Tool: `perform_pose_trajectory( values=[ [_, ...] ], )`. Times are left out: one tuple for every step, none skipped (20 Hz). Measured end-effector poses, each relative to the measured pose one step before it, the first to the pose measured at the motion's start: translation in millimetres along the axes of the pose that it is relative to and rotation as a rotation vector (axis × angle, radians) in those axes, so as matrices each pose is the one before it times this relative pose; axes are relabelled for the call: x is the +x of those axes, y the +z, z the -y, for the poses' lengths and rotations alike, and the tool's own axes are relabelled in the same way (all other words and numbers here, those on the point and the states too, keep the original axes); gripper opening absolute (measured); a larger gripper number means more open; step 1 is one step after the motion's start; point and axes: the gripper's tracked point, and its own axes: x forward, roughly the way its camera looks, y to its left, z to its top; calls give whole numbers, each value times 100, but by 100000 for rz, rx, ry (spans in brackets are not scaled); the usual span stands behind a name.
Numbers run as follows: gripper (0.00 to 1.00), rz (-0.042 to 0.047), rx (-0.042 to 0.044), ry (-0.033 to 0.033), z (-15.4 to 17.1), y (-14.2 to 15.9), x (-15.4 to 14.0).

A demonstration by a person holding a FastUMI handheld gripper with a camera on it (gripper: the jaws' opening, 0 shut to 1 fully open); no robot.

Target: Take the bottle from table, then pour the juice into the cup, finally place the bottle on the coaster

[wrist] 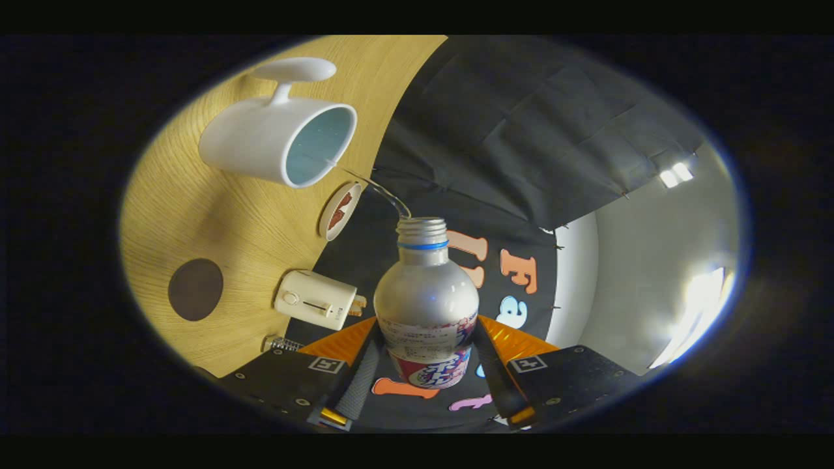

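While the hand-held gripper [427, 365] is clamped on the bottle [427, 306] and tipping a thin stream toward the cup [277, 140], any wobble could send juice over the rim onto the surface [215, 221] near the coaster [195, 289].

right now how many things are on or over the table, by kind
bottle, held over the table by the hand-held gripper, pouring: 1
mug: 1
coasters, one dark, one patterned: 2
toaster: 1
small spring-like item, too small to identify: 1
total: 6
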Motion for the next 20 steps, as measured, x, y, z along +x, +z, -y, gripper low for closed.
perform_pose_trajectory(
  values=[
    [76, 170, -460, -283, 78, 6, 96],
    [76, 330, -540, -55, 134, 3, 43],
    [76, 457, -530, -157, -38, 64, 62],
    [76, 495, -1049, -464, 106, 112, 61],
    [76, 499, -1506, -560, 144, 129, -17],
    [76, 230, -1060, -124, -8, -13, 32],
    [76, 133, -364, -14, -155, -9, 36],
    [77, 140, -106, 2, -119, -17, 76],
    [76, 189, -435, -266, 10, 51, 24],
    [76, 209, -573, -472, 175, -86, 102],
    [76, 208, -340, -336, 20, 63, -63],
    [76, 215, -975, -471, -130, 101, 56],
    [76, 250, -1450, -258, -5, 35, -22],
    [76, -218, -880, -97, -209, -134, 107],
    [76, -70, -300, 145, -217, -10, 22],
    [76, -118, -314, -83, -12, -97, 57],
    [77, -41, -108, -291, 82, -66, -12],
    [77, -3, -16, -396, 103, -42, 98],
    [77, -10, -204, -650, 174, 55, 2],
    [77, 103, -124, -544, 80, -7, -4]
  ],
)
